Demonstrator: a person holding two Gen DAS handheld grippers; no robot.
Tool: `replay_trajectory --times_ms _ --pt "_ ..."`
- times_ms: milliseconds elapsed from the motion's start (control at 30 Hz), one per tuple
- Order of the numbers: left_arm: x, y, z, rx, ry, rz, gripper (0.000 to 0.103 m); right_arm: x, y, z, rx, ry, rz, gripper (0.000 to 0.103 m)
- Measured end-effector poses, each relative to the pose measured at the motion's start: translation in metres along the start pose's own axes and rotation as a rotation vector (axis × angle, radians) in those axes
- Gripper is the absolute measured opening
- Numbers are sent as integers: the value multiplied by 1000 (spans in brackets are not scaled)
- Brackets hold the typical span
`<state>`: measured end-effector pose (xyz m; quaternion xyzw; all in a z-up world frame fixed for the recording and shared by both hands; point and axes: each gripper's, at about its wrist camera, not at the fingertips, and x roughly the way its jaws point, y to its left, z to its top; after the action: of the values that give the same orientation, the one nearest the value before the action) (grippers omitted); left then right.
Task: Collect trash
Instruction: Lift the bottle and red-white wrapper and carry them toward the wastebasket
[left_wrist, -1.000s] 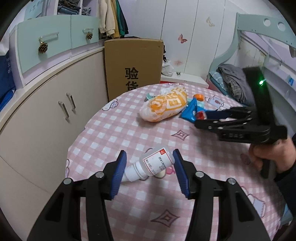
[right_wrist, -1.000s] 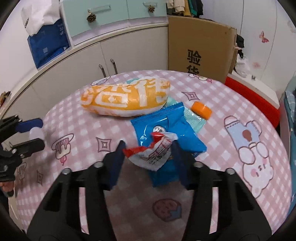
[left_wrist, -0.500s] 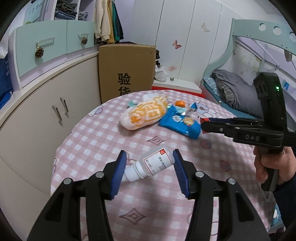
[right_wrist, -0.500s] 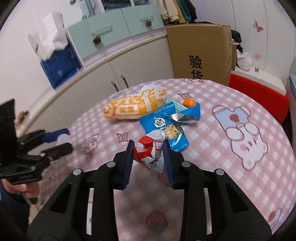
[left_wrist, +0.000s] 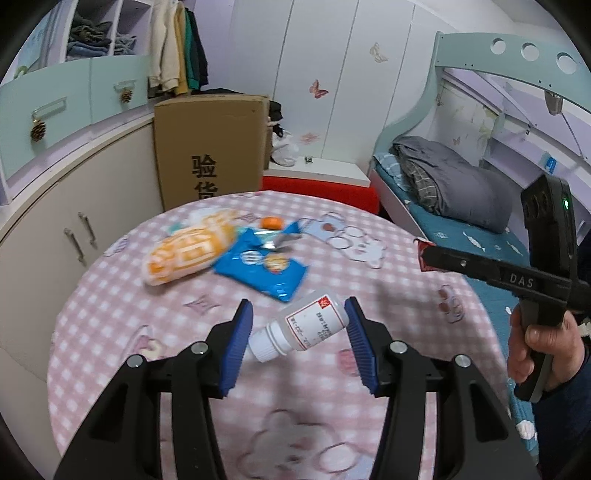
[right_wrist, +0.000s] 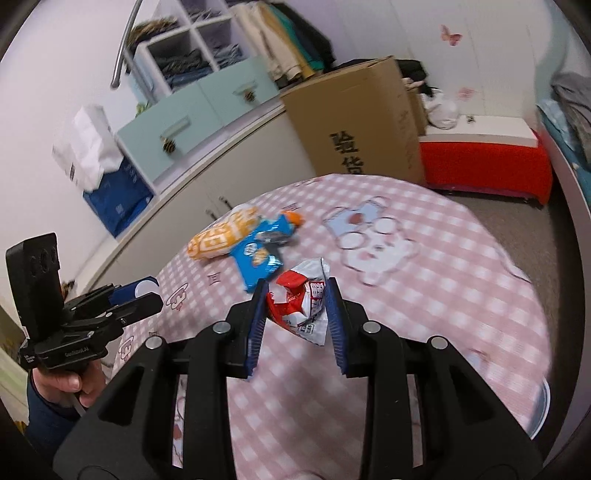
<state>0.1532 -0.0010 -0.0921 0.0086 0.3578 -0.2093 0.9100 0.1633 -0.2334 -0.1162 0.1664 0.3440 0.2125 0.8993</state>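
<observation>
My left gripper (left_wrist: 299, 317) is shut on a small white bottle (left_wrist: 303, 328) with a red-marked label, held lying sideways above the round pink checked table (left_wrist: 110, 295). My right gripper (right_wrist: 297, 295) is shut on a crumpled red and white wrapper (right_wrist: 304, 302), lifted above the table. On the table lie an orange snack bag (left_wrist: 184, 254), a blue snack packet (left_wrist: 262, 267), a silvery foil scrap (left_wrist: 284, 240) and a small orange cap (left_wrist: 271, 222). The right gripper also shows in the left wrist view (left_wrist: 424, 254), and the left gripper in the right wrist view (right_wrist: 147, 291).
A tall cardboard box (left_wrist: 210, 147) stands behind the table next to cream cabinets (left_wrist: 74, 206). A bed (left_wrist: 450, 192) with a grey blanket lies at the right. A red-sided low platform (right_wrist: 484, 162) sits at the back. A grey round rim (right_wrist: 539, 410) shows at the table's right edge.
Both grippers have risen and drawn back from the table, each carrying its item. The table and the remaining trash look farther away now.
</observation>
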Motion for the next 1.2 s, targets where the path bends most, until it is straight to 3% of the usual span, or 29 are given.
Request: replay_trajectory --times_ms 133,167,400,633,833,1033,1200 --pt "5 -30 8 5 -2 -27 49 -30 -31 -8 49 -35 -24 31" --pt "7 -39 10 9 0 -41 39 -36 -37 -9 60 -43 -29 31" --pt "37 -93 15 70 47 -93 40 -82 -84 -20 131 -101 -88 31" --pt "56 -95 0 56 102 -87 40 -82 -99 -33 158 -86 -78 31" --pt "59 -108 7 69 89 -122 40 -84 -105 -34 175 -101 -76 31" --pt "66 -144 25 87 69 -203 40 -108 -126 -35 217 -146 -99 31" --pt "73 -189 38 126 63 -292 40 -140 -162 -43 274 -187 -167 31"
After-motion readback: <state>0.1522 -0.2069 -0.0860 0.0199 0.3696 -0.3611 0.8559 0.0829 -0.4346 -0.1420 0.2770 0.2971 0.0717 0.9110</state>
